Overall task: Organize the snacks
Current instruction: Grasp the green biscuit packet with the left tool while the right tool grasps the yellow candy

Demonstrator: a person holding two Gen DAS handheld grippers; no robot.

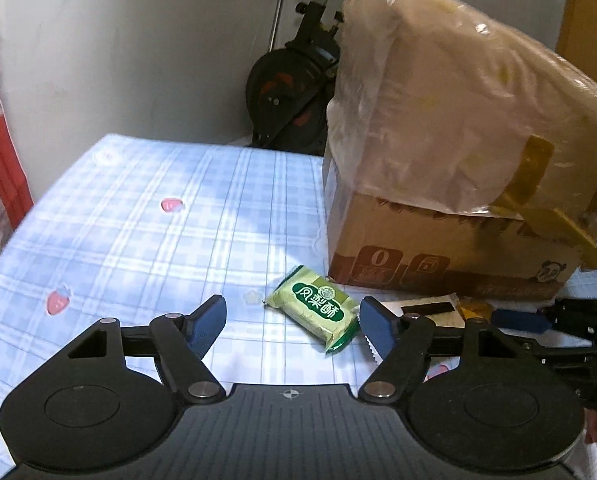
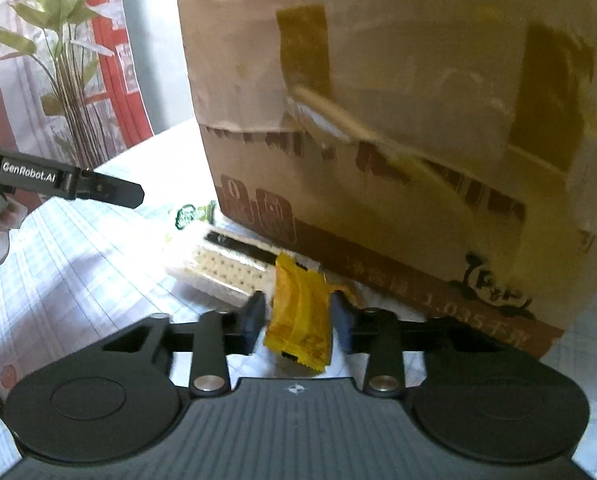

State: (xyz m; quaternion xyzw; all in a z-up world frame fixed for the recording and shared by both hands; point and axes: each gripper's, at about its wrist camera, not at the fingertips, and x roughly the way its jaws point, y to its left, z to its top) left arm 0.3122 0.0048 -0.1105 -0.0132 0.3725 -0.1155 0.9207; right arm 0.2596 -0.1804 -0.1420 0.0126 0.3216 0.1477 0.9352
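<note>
A green snack packet (image 1: pixel 313 309) lies on the blue checked cloth (image 1: pixel 138 220), between the fingers of my open left gripper (image 1: pixel 292 324) and nearer the right one. My right gripper (image 2: pixel 298 316) is shut on a yellow snack packet (image 2: pixel 300 320), held just in front of the cardboard box (image 2: pixel 378 200). A white cracker packet (image 2: pixel 226 268) lies beside it at the box's foot, and the green packet (image 2: pixel 190 214) shows behind. In the left wrist view the box (image 1: pixel 438 264) stands right of the green packet, and the right gripper (image 1: pixel 518 320) reaches in from the right.
The box is topped with a translucent plastic bag (image 1: pixel 458 100) taped down. A black exercise machine (image 1: pixel 294 92) stands behind the table by the wall. A potted plant (image 2: pixel 66 60) and red curtain stand at the left. The left gripper's arm (image 2: pixel 58 180) reaches in there.
</note>
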